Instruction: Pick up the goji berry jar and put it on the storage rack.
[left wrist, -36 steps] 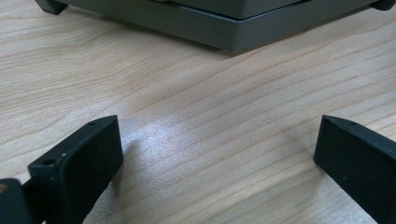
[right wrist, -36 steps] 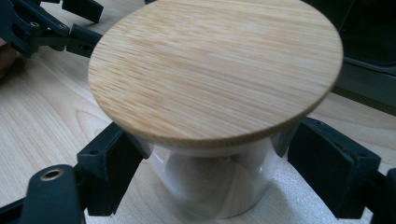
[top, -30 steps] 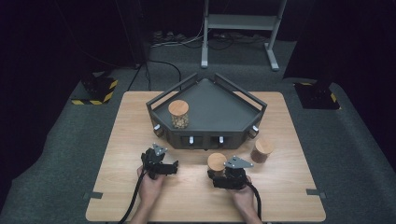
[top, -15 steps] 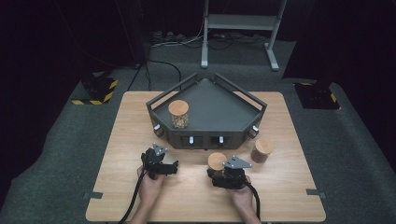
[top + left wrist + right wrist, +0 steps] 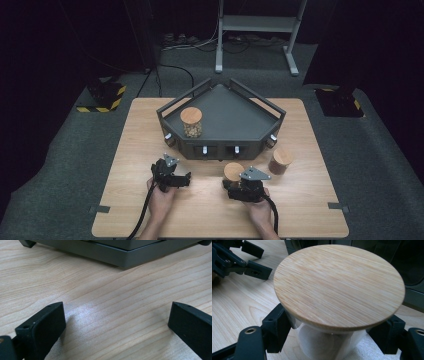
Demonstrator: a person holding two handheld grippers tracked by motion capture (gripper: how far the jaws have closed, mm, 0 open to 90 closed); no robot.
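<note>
Though jaws clamp the jar (image 5: 329, 345) — contents hidden under its lid (image 5: 339, 285) — left jaws apart.

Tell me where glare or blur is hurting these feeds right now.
Left gripper view: a pale sheen on the table between the open jaws. Right gripper view: the jar under its sharp wooden lid looks washed out. High view: table evenly lit, surroundings dark.

jar (image 5: 191, 121) in tray (image 5: 260, 132) | lidded jar (image 5: 233, 171) before tray
</note>
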